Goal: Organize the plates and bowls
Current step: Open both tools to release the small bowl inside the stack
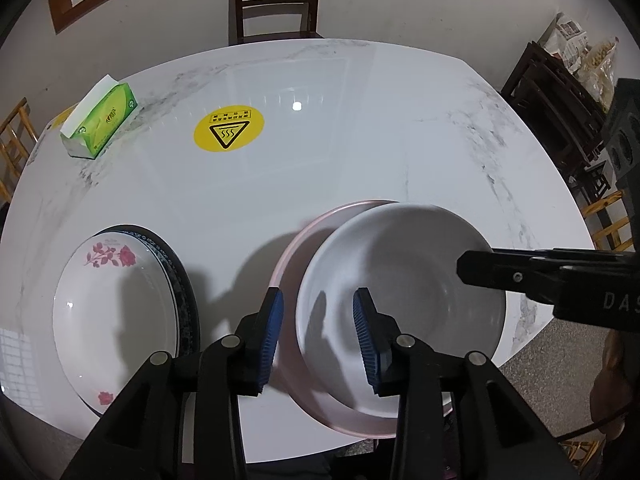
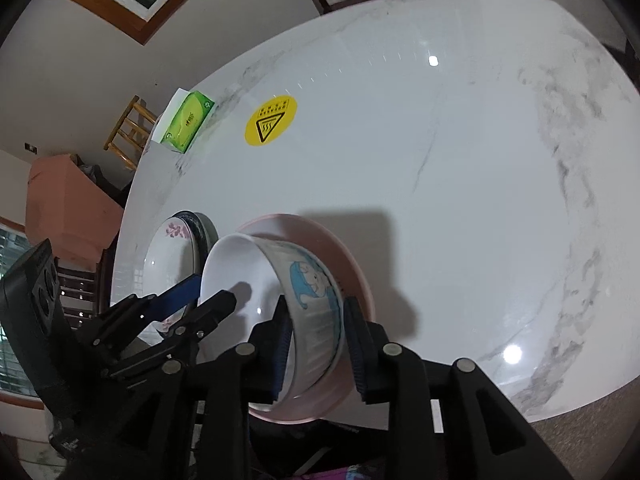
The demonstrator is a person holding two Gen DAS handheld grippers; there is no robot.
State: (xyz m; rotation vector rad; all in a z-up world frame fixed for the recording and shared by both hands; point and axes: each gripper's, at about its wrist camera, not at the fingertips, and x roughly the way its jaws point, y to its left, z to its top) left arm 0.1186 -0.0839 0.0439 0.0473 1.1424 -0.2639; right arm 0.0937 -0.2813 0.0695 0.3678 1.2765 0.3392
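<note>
A white bowl (image 1: 404, 280) is seen in the lower right of the left wrist view, nested in a pink bowl (image 1: 308, 240) whose rim shows as a crescent behind and below it. The white bowl is plain and glossy inside; in the right wrist view its outer wall (image 2: 316, 312) is shown to carry pale vertical stripes and a cartoon figure in a blue cap. It sits tilted within the pink bowl (image 2: 344, 252), near the lower edge of the marble table (image 1: 360, 140).

The left gripper (image 1: 318, 328) is spread, its blue pads set astride the white bowl's near rim, one outside and one inside, with gaps visible on both sides. The right gripper (image 2: 316, 344) likewise straddles the bowl's wall; its pads stand close to the wall, and no firm pinch is shown.

At the lower left of the left wrist view, a white plate (image 1: 116, 312) printed with red roses is stacked on a dark-patterned plate (image 1: 182, 276).

A green tissue box (image 1: 102, 124) lies at the upper left, a yellow sticker (image 1: 229, 128) just to its right, and a dark chair (image 1: 276, 0) stands beyond the table's far edge.
</note>
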